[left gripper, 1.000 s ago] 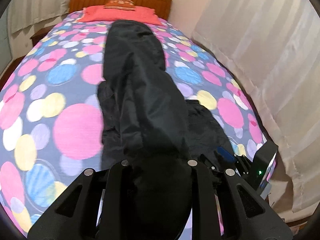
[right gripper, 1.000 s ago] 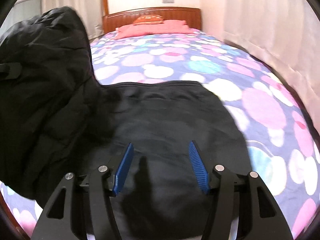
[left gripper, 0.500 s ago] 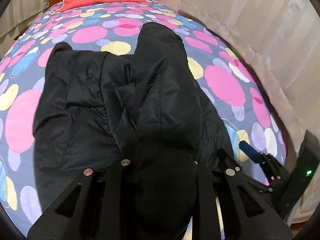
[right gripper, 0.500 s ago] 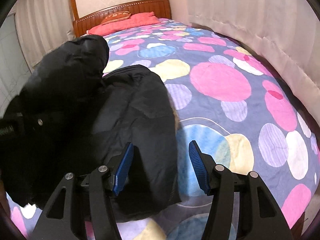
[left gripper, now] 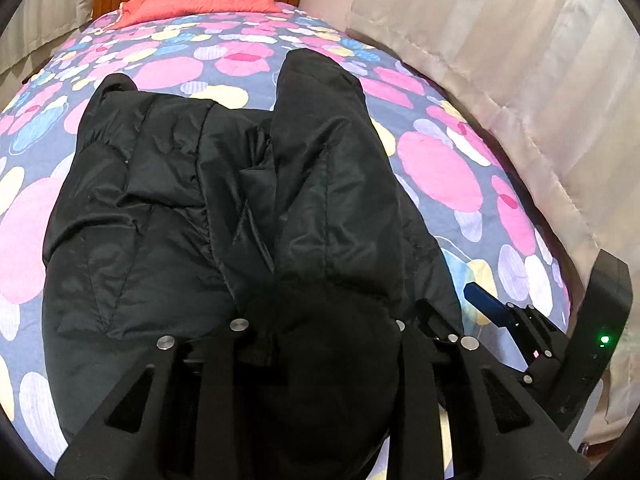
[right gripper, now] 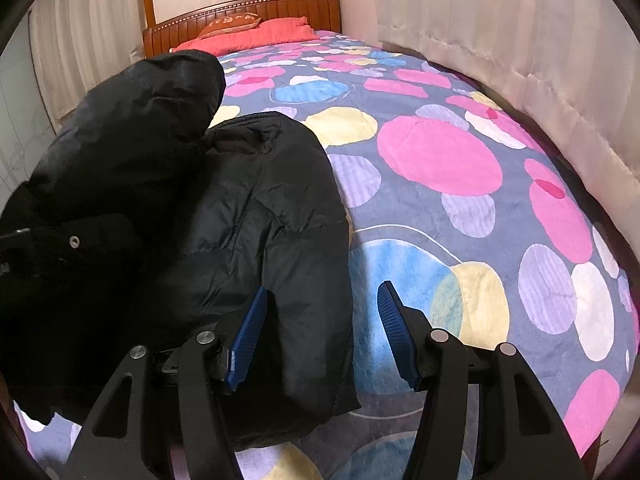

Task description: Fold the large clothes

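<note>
Between your left gripper's point(left gripper: 320, 320) fingers sits a thick fold of the black padded jacket point(left gripper: 224, 208); the jaws are opening, and the fabric hides the pads, so you cannot tell from this view whether they still press on it. From there the fold runs away from you as a long raised ridge, laid over the rest of the jacket, which spreads flat to its left on the bedspread point(left gripper: 440, 168).

Your right gripper point(right gripper: 320, 336) hangs with its blue pads point(right gripper: 248, 332) parted and nothing pinched. The jacket's right edge lies under the gap, nearer the left pad, and the dotted cover shows beneath the right one. In the left wrist view that gripper sits low at the right, beside the jacket's corner.

The jacket lies near the foot of the bed, with the cover's pink, blue and yellow circles all around it. Far off, a red pillow point(right gripper: 256, 36) rests against the wooden headboard point(right gripper: 280, 4), with a small orange cushion point(right gripper: 232, 24) on it. Pale curtains point(right gripper: 520, 40) hang along the right side.
</note>
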